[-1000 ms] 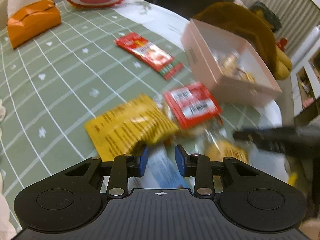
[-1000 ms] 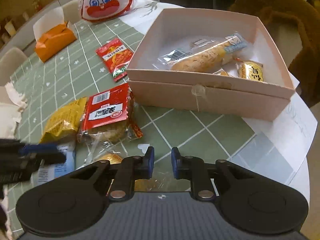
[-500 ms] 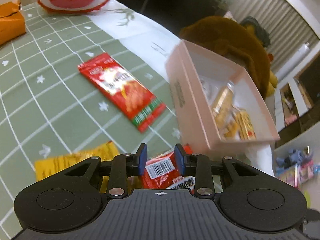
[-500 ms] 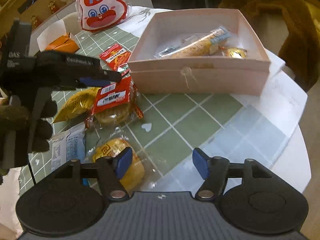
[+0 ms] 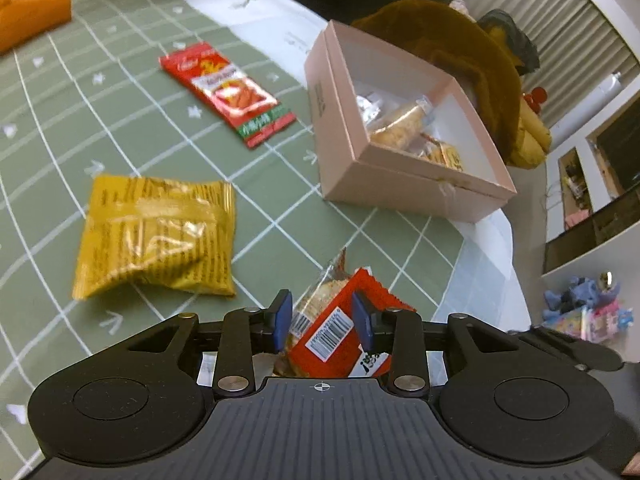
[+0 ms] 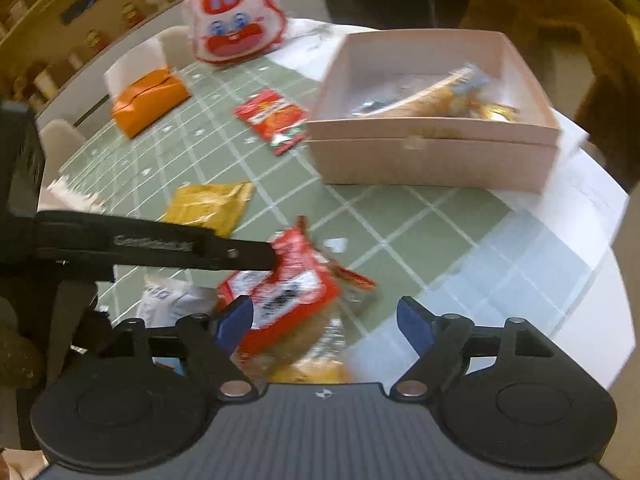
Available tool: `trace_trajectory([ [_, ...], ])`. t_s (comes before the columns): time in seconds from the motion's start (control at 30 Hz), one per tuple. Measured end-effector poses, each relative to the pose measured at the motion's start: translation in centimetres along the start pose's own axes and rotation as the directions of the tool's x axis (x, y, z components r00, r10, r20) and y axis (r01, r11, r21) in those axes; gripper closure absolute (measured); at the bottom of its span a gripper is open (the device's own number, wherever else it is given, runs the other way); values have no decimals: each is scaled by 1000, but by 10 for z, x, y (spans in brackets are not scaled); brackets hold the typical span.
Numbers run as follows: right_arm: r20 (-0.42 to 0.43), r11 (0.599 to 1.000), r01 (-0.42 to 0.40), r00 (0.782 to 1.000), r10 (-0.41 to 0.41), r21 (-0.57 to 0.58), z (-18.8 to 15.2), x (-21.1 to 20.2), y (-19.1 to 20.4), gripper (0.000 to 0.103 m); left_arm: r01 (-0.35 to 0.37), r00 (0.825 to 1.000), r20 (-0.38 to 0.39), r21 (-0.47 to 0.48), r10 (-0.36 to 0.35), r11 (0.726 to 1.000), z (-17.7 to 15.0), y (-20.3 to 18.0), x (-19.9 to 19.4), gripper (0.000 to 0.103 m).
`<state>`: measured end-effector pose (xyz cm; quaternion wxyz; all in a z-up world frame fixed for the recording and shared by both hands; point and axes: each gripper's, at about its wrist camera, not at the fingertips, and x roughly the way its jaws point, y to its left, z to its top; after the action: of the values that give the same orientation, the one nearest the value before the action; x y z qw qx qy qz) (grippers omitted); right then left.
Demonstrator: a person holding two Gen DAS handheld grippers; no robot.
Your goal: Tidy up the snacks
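My left gripper [image 5: 322, 322] is shut on a red-labelled cake packet [image 5: 336, 334] and holds it above the green checked tablecloth; the packet also shows in the right wrist view [image 6: 288, 292], hanging from the left gripper's fingers [image 6: 240, 254]. My right gripper [image 6: 326, 322] is open and empty, just below that packet. A pink open box [image 5: 404, 184] [image 6: 432, 156] with several wrapped snacks inside stands ahead. A yellow packet [image 5: 156, 236] [image 6: 210, 206] and a long red packet [image 5: 228, 92] [image 6: 274, 118] lie flat on the cloth.
An orange tissue box [image 6: 150, 100] and a rabbit-face bag [image 6: 234, 36] stand at the table's far side. A white-blue packet [image 6: 168, 300] and a round yellow cake [image 6: 316, 372] lie under my right gripper. A brown plush chair [image 5: 452, 48] is behind the box. The table edge runs on the right.
My left gripper has lifted the red-labelled packet off the cloth and carried it toward the right gripper. My right gripper has opened wide from shut.
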<state>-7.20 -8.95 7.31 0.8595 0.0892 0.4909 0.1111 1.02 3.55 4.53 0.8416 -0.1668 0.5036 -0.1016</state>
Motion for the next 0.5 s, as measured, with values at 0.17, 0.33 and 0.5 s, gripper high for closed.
trace_trajectory([
  [0.17,-12,997,3,1000,-4,-75,3,22,29,22,-42,998,44,29,41,999,8,-5,-14,65],
  [0.33,65,980,141,989,-133,-137,9,24,30,22,-37,997,66,25,35,999,12,-1,-23,65],
  [0.5,91,960,280,957,-276,-28,23,17,-16,22,-13,998,64,-3,14,1000,11,9,-22,66],
])
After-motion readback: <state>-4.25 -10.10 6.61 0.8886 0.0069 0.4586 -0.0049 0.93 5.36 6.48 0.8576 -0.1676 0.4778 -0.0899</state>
